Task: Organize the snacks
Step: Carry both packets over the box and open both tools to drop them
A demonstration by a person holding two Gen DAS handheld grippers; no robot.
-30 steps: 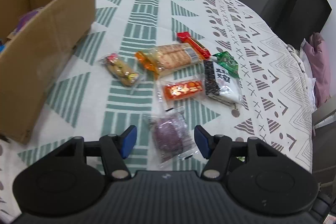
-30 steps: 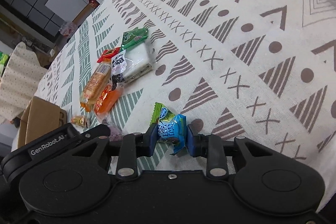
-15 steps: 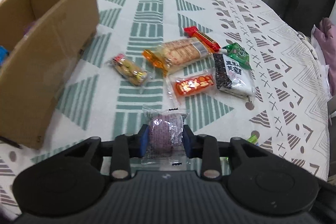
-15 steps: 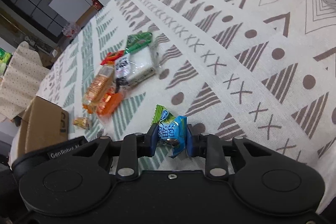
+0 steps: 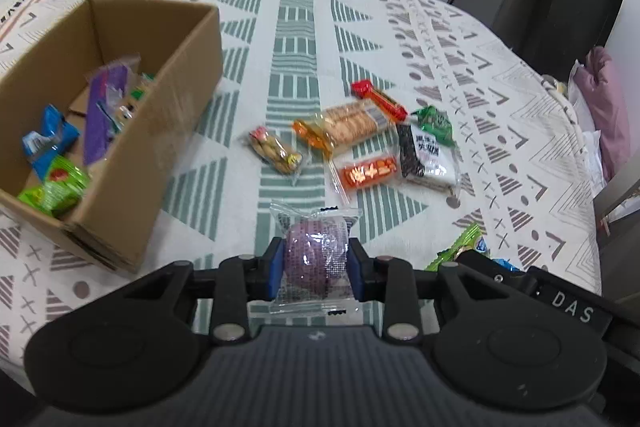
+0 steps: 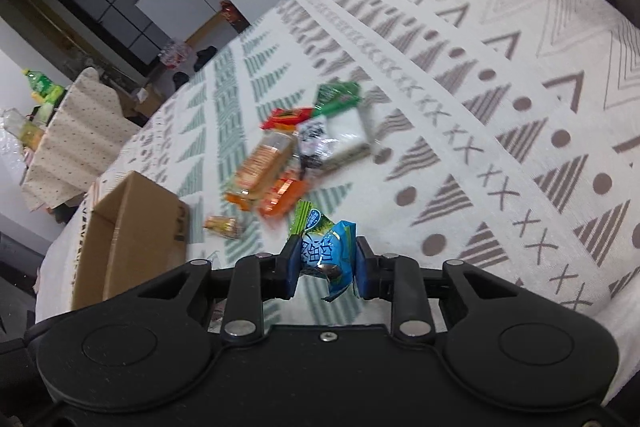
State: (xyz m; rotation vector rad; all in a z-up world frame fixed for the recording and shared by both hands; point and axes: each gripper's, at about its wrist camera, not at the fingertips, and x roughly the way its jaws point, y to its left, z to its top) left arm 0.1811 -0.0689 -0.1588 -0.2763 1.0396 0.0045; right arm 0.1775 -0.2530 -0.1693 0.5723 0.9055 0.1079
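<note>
My left gripper (image 5: 316,267) is shut on a clear packet with a purple round snack (image 5: 314,255), held above the tablecloth. An open cardboard box (image 5: 176,115) stands to its left and holds several snack packets (image 5: 52,147). Loose snacks lie ahead: a peanut packet (image 5: 276,151), a cracker pack (image 5: 348,127), an orange bar (image 5: 370,171), a red bar (image 5: 378,99), a black-and-white packet (image 5: 428,155). My right gripper (image 6: 326,267) is shut on a blue and green snack packet (image 6: 326,247), raised above the table. The box (image 6: 132,231) shows to its left.
A patterned green and grey tablecloth (image 5: 300,39) covers the table. A dark chair (image 5: 560,7) and pink cloth (image 5: 608,107) sit past the right edge. The right gripper's body (image 5: 540,291) shows at the lower right of the left wrist view.
My left gripper closed on the purple snack packet and lifted it, so the inside of the box came into view. My right gripper rose and swung left with the blue packet.
</note>
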